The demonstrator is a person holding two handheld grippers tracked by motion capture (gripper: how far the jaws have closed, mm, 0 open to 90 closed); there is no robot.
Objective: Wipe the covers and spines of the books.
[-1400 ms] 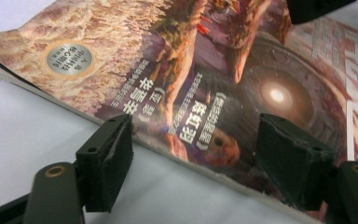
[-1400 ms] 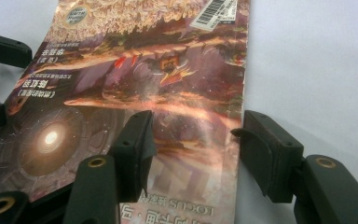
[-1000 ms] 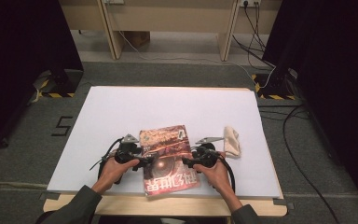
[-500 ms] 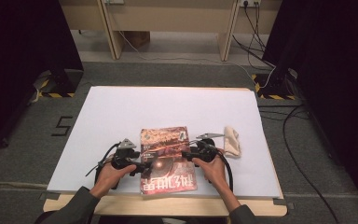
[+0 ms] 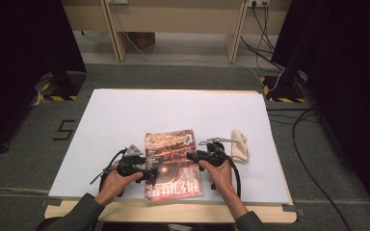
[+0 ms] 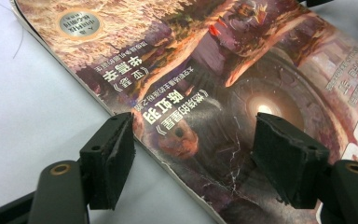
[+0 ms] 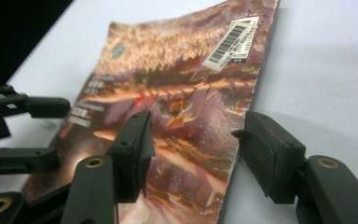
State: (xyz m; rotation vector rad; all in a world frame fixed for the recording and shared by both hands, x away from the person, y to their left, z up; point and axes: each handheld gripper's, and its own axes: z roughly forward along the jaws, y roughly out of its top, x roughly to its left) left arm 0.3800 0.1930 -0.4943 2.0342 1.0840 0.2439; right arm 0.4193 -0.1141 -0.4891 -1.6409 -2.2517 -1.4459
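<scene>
A magazine (image 5: 173, 161) with a reddish-brown cover lies flat near the front of the white table (image 5: 125, 115). My left gripper (image 5: 153, 172) is at its left edge. In the left gripper view its jaws have been closing a little and stand open astride that edge (image 6: 193, 140), one pad over the table and the other over the magazine's cover (image 6: 205, 70). My right gripper (image 5: 191, 156) is at the right edge. Its jaws have just been opening and stand open (image 7: 193, 135), with the magazine's slightly raised edge (image 7: 242, 107) between them.
A folded cream cloth (image 5: 240, 146) lies just right of the right gripper. The left gripper's black jaws (image 7: 28, 130) show across the cover in the right gripper view. Bare white table stretches behind the magazine. Cables and desk legs stand on the floor beyond.
Both grippers stay at the magazine's sides. The left one has slipped a little toward the table's near edge. The magazine lies about where it was.
</scene>
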